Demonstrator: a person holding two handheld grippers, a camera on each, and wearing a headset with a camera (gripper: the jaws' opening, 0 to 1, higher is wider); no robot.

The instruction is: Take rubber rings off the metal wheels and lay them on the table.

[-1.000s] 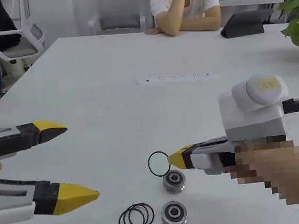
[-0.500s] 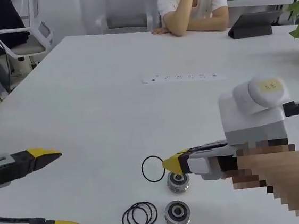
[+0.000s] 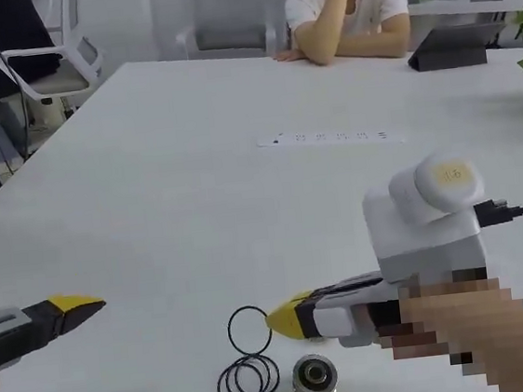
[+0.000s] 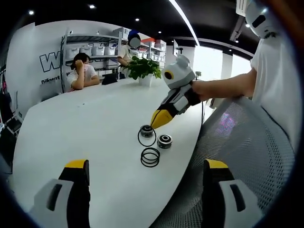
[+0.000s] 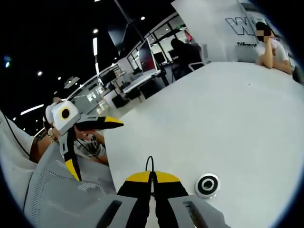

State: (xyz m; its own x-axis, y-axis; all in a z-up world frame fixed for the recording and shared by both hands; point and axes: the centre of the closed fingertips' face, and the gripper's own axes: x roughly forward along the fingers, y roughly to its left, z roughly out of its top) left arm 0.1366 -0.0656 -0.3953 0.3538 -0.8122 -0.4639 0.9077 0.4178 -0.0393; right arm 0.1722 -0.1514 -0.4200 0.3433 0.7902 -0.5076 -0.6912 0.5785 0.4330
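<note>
Rubber ring (image 3: 230, 333) is pinched tight by the right gripper (image 3: 273, 320) fingers. The left gripper (image 5: 91, 145) fingers are wide apart. Dropped from too high, it may bounce across the tabletop (image 3: 193, 166).

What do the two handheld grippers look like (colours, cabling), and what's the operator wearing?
They match. The left gripper and right gripper both have tapered yellow tips on black jaws, which run back into light grey-white bodies. A black cable leaves the rear of the right one. No markings are legible on the jaws. The operator wears a white short-sleeved shirt.
</note>
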